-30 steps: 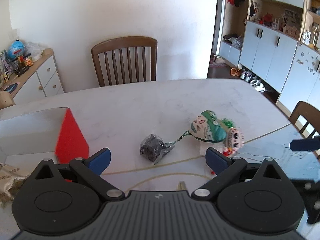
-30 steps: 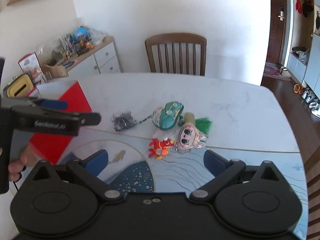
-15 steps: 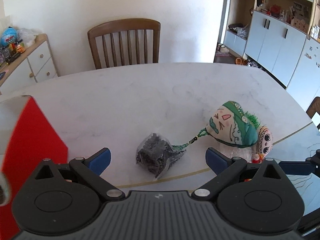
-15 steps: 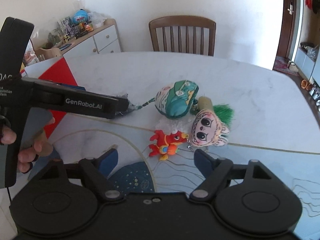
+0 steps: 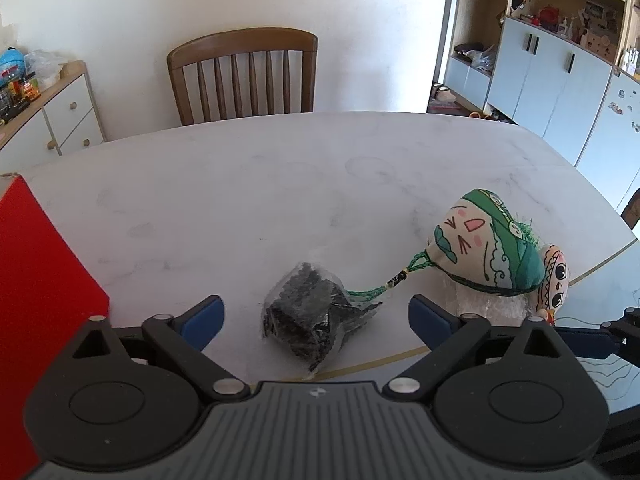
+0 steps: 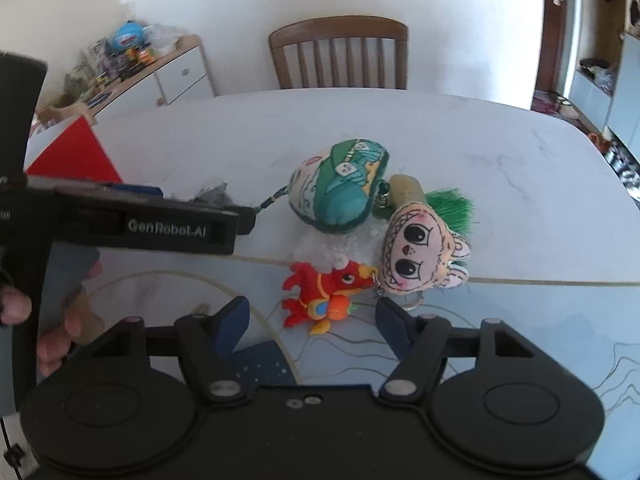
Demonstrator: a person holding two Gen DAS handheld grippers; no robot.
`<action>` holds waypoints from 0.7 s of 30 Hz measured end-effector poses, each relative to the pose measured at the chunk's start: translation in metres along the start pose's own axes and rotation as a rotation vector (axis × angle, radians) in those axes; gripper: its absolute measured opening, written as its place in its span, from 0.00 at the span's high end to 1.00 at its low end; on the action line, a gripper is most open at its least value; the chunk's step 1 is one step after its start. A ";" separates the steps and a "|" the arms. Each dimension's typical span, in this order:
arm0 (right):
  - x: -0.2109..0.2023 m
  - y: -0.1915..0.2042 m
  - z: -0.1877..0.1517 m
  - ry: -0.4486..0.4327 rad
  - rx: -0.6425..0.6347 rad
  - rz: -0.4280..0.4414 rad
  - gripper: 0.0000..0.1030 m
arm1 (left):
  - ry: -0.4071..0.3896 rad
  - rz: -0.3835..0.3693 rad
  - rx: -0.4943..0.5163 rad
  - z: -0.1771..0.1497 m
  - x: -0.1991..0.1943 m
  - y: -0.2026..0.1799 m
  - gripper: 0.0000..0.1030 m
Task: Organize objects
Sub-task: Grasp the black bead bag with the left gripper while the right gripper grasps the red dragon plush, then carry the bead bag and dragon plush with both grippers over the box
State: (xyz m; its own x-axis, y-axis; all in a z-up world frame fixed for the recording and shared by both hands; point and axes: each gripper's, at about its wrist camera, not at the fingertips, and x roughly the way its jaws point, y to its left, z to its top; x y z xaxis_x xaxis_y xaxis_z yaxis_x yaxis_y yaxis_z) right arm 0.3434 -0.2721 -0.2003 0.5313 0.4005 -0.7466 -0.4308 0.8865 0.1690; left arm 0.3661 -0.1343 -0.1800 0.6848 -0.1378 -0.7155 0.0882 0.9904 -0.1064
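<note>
A clear bag of dark bits (image 5: 312,312) lies on the marble table, right between the open fingers of my left gripper (image 5: 316,316). A green cord joins it to a green painted pouch (image 5: 488,244), which also shows in the right wrist view (image 6: 340,188). A big-eyed doll charm (image 6: 420,252) and a red dragon plush (image 6: 324,292) lie in front of the pouch. My right gripper (image 6: 312,320) is open, its fingers on either side of the dragon. The left gripper's body (image 6: 132,220) hides most of the bag in the right wrist view.
A red box (image 5: 36,300) stands at the table's left. A wooden chair (image 5: 244,76) is at the far side. A sideboard (image 6: 160,76) with clutter stands far left, and white cupboards (image 5: 560,80) far right. A blue patterned mat (image 6: 520,320) covers the near table.
Both grippers have moved forward and down toward the objects. The bag now sits between the left fingers and the dragon between the right fingers. The right jaws have narrowed slightly.
</note>
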 end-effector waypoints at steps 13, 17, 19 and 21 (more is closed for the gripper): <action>0.006 0.006 0.004 -0.009 0.026 -0.091 0.57 | 0.012 -0.015 0.032 -0.003 -0.001 -0.006 0.57; 0.006 0.004 0.003 -0.010 0.033 -0.084 0.62 | 0.011 -0.011 0.034 -0.003 -0.004 -0.007 0.63; 0.005 0.003 0.002 -0.010 0.035 -0.082 0.63 | 0.011 -0.009 0.033 -0.002 -0.005 -0.007 0.65; 0.003 0.002 0.001 -0.007 0.042 -0.078 0.63 | 0.009 -0.017 0.024 -0.002 -0.009 -0.007 0.67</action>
State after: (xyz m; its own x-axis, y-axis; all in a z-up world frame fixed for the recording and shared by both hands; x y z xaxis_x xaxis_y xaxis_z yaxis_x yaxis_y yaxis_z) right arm 0.3451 -0.2684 -0.2014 0.5668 0.3315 -0.7542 -0.3574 0.9238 0.1375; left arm 0.3576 -0.1401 -0.1741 0.6767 -0.1543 -0.7199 0.1171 0.9879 -0.1017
